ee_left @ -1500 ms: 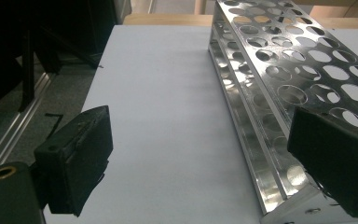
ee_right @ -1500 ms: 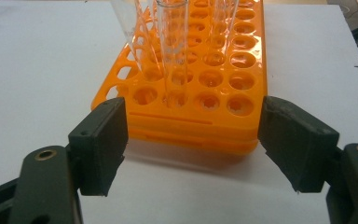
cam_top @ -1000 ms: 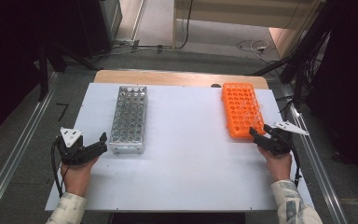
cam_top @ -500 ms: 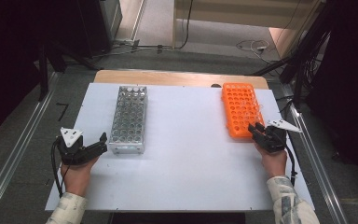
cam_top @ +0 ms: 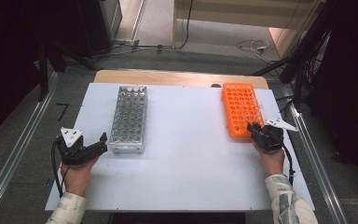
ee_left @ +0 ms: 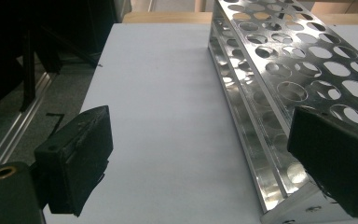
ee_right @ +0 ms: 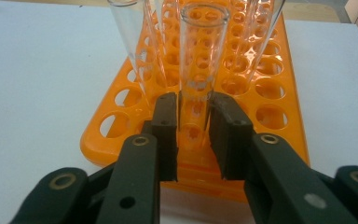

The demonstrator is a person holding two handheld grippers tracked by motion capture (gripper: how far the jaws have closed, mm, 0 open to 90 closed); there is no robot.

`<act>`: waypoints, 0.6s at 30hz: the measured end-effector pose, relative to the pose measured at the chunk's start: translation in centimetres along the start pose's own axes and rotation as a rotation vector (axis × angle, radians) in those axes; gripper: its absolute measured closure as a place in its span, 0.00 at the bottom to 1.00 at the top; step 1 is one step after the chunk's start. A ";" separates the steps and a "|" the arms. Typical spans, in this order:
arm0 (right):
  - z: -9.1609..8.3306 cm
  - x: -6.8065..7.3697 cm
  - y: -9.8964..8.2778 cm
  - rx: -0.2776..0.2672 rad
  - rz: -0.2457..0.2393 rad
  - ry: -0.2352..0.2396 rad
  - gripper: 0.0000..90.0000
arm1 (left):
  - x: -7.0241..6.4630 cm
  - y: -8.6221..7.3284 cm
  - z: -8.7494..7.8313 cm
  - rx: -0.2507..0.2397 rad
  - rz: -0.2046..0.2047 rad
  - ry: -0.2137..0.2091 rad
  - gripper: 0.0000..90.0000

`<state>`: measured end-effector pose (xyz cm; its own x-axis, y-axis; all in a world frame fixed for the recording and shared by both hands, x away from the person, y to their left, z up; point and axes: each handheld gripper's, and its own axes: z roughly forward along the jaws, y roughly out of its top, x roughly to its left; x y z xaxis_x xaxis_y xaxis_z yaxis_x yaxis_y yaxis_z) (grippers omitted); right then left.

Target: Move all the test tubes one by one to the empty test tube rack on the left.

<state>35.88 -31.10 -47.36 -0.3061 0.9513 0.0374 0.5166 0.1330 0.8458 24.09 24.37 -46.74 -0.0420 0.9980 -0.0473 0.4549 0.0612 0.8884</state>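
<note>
An orange tube rack (cam_top: 240,109) lies at the table's right, and several clear test tubes stand in its near rows. In the right gripper view, my right gripper (ee_right: 193,126) is shut on one upright clear test tube (ee_right: 203,56) that stands in a near hole of the orange rack (ee_right: 270,93). From above, the right gripper (cam_top: 254,130) sits at the rack's near end. A silver metal rack (cam_top: 129,119) with empty holes stands at the left. My left gripper (cam_top: 103,142) is open beside that rack's near left corner, holding nothing. The metal rack (ee_left: 307,70) lies partly between the wide-apart jaws.
The white table top (cam_top: 186,154) spans the middle, with a wooden edge (cam_top: 177,77) at the back. Metal rails run along both sides on the floor. More clear tubes (ee_right: 130,37) stand just behind the held one.
My right gripper has moved forward and left to the orange rack's near end and closed around a tube. The left gripper has stayed in place.
</note>
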 end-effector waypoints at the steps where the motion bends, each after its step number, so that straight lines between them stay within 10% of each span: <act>1: 0.1 0.0 0.0 -0.001 -0.006 0.001 0.80 | 0.0 0.0 0.0 0.000 0.000 0.000 0.07; 18: -1.4 0.5 0.9 -0.060 -0.024 -0.013 0.81 | -0.2 0.1 -0.3 -0.010 0.006 0.001 0.08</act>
<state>35.10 -30.85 -45.85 -0.3067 0.9517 0.0100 0.4602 0.1391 0.8769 23.91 24.13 -46.53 -0.0407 0.9983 -0.0416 0.4465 0.0554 0.8930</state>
